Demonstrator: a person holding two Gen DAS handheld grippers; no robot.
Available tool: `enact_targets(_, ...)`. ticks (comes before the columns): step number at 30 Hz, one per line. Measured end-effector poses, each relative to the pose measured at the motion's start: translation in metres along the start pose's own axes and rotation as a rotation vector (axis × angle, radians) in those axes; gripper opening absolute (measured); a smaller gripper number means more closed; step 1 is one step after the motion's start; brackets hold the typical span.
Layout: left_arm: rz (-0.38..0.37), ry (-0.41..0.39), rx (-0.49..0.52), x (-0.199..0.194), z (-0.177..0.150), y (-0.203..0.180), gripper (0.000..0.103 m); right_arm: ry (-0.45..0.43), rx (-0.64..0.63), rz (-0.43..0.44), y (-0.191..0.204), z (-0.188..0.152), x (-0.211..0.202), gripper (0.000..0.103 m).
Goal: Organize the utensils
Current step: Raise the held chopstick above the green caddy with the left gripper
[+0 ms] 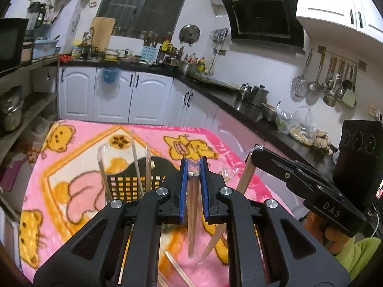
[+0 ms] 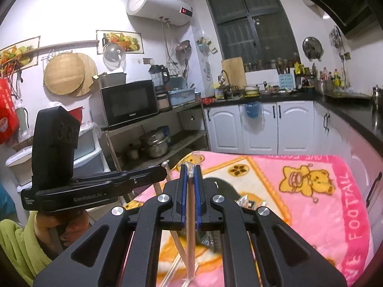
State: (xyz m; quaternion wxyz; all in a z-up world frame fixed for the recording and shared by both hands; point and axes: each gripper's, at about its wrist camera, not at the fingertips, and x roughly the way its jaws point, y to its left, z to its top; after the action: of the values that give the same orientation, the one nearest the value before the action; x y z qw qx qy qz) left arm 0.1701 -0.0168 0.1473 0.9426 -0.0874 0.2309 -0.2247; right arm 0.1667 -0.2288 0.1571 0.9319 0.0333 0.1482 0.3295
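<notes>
Pink blanket (image 1: 71,143); left gripper (image 1: 194,167) and right gripper (image 2: 190,171) each pinching wrapped chopsticks (image 1: 193,212) (basket (image 1: 134,181) clear only left view).

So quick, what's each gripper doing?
Left gripper: shut on wrapped chopsticks.
Right gripper: shut on another wrapped pair.

Noted pink blanket (image 1: 229,148) with yellow cartoon bears and orange-bordered cream panel. Recorded black grid-patterned basket (image 1: 134,181) near its far edge. Observed pale wooden chopsticks (image 1: 194,205) in clear wrap, between blue pads (image 1: 183,186) of black left gripper (image 1: 194,167).
</notes>
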Motion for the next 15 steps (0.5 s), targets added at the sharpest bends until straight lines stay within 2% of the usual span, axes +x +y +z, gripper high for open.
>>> enact_targets(9, 0.007, -0.068, 0.021, -0.009, 0.025, -0.001, 0.007, -0.066, -0.03, -0.013, 0.005, 0.023, -0.001, 0.006)
enact_targets(15, 0.039, -0.133, 0.037, -0.017, 0.044, 0.001, 0.007, -0.122, -0.043, -0.029, 0.006, 0.042, 0.001, 0.006)
